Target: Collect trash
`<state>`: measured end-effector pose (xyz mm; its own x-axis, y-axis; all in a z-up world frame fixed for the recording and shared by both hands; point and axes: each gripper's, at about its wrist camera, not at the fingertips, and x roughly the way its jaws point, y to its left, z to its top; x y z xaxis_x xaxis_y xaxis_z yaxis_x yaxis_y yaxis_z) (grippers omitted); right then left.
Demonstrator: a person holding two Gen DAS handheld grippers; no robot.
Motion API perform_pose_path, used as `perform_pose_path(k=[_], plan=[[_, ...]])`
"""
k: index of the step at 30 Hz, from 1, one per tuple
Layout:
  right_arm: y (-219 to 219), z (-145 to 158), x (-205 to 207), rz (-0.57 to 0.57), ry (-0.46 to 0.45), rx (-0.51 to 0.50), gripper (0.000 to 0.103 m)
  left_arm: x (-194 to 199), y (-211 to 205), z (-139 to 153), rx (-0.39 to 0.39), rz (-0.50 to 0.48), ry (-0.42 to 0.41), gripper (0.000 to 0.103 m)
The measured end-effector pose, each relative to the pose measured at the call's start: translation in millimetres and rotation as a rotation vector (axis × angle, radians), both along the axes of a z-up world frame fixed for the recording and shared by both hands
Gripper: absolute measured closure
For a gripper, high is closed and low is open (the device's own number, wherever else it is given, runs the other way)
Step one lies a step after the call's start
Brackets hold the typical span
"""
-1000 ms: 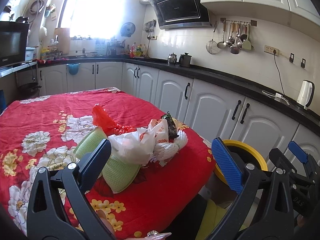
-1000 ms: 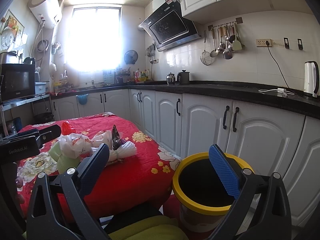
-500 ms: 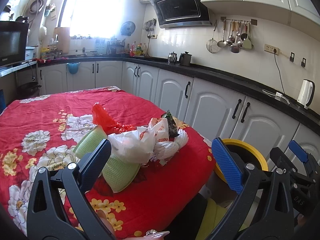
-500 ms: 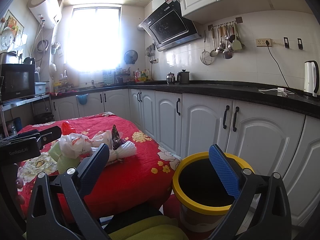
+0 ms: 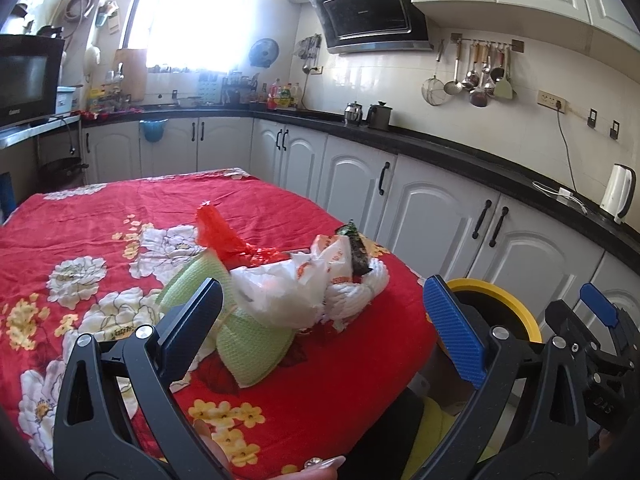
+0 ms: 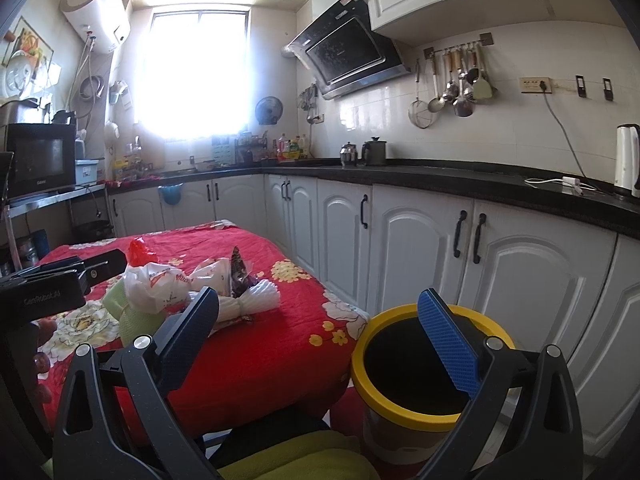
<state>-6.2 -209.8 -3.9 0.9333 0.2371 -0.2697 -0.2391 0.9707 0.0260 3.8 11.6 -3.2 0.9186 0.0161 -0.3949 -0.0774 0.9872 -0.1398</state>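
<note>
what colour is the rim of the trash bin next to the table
Yellow. The bin's rim shows best in the right wrist view, around a black inside.

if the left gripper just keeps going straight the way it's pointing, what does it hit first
Most likely the trash pile on the red tablecloth: the open left gripper frames it, with the white plastic bag and green foam net nearest. Depth is hard to judge, so which of those two comes first is uncertain.

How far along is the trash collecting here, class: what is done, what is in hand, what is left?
Done: nothing visible; the yellow-rimmed bin looks dark, with no trash showing. In hand: nothing; the left tongs and right tongs are both open. Left: the whole trash pile, with white bags, red plastic and green netting, lies on the red tablecloth.
</note>
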Motion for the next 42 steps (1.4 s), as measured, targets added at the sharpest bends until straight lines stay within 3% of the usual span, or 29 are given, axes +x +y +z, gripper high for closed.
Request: perform_pose_path(k=[11, 22, 35, 42], plan=[[32, 6, 25, 0.101, 0.047, 0.002, 0.006, 11, 34, 0, -0.015, 0.073, 0.040, 0.011], [59, 6, 74, 0.152, 0.131, -0.032, 0.006, 37, 52, -11, -0.096, -0.015, 0.123, 0.011], [76, -29, 158, 0.185, 0.362, -0.021, 0.006, 77, 51, -25, -0.095, -0.089, 0.209, 0.011], [84, -57, 184, 0.201, 0.505, 0.062, 0.006, 82, 52, -30, -0.092, -0.096, 0.221, 0.011]])
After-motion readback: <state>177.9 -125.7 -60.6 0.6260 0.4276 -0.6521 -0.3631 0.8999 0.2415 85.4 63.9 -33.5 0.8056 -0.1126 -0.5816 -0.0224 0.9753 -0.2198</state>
